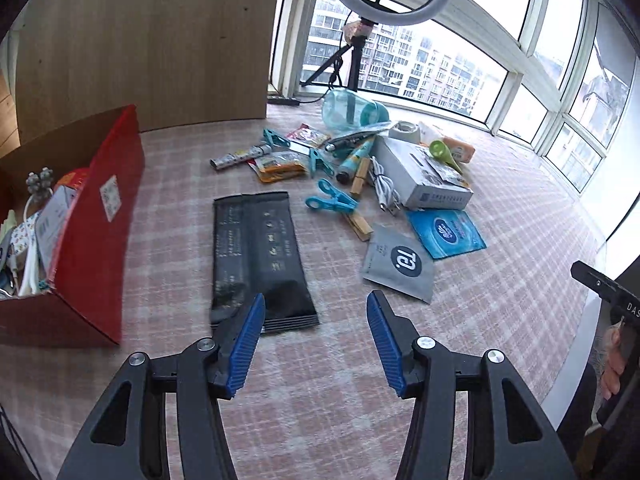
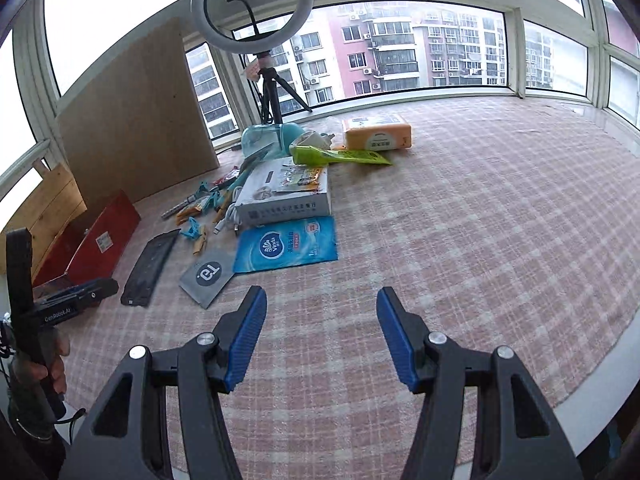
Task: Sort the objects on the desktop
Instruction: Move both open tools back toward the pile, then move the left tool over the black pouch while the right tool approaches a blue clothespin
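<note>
Left tool (image 1: pixel 316 308) spread wide and empty beside black packet's (image 1: pixel 256 256) near edge, red box (image 1: pixel 100 232) left of packet, right tool (image 2: pixel 322 304) agape over bare checked worktop (image 2: pixel 480 240), grey sachet (image 2: pixel 208 276) right of packet

Home sunroom: wraparound windows (image 2: pixel 420 52), checked table cover (image 2: pixel 460 220), apartment blocks outside.

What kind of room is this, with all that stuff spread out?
Probably a flat's glazed balcony or sunroom, high up: wraparound windows face apartment blocks. A checked cloth holds household clutter, and a ring light on a tripod suggests filming.
</note>
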`<state>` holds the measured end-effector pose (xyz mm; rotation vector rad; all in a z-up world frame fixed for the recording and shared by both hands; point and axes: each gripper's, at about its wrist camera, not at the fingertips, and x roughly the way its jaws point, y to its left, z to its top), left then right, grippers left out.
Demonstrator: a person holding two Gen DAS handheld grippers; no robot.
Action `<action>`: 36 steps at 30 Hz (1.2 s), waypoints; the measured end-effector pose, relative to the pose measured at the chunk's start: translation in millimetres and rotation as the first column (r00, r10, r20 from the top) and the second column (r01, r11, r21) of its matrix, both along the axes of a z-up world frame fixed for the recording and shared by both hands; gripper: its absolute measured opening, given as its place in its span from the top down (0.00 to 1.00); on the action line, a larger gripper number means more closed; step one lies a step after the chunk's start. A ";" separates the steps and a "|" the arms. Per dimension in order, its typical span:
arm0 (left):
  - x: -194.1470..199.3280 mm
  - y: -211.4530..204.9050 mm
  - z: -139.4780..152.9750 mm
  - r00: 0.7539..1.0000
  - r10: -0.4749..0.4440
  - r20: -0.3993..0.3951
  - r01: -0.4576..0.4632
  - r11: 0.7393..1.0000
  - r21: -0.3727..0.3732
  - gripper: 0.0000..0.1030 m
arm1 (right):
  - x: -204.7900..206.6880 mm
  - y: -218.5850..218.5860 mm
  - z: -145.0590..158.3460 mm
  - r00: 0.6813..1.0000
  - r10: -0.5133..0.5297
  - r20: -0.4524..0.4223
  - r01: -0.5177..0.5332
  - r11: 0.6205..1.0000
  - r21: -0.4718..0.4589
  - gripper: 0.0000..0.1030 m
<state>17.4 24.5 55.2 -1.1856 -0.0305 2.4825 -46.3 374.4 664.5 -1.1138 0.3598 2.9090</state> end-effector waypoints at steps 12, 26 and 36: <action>-33.6 37.2 0.6 0.999 0.008 0.039 -0.007 1.000 -0.020 0.50 | -12.6 -7.5 -21.2 0.999 0.035 0.015 -0.036 0.999 0.011 0.45; -138.8 61.7 -25.4 0.938 0.202 0.283 -0.218 0.976 0.025 0.44 | -104.7 -1.0 -7.2 0.994 0.106 0.007 -0.106 0.994 -0.029 0.45; -147.5 71.2 -30.3 0.930 0.240 0.277 -0.236 0.971 -0.050 0.44 | -108.9 -15.3 -17.4 0.984 0.162 0.068 -0.163 0.987 0.007 0.45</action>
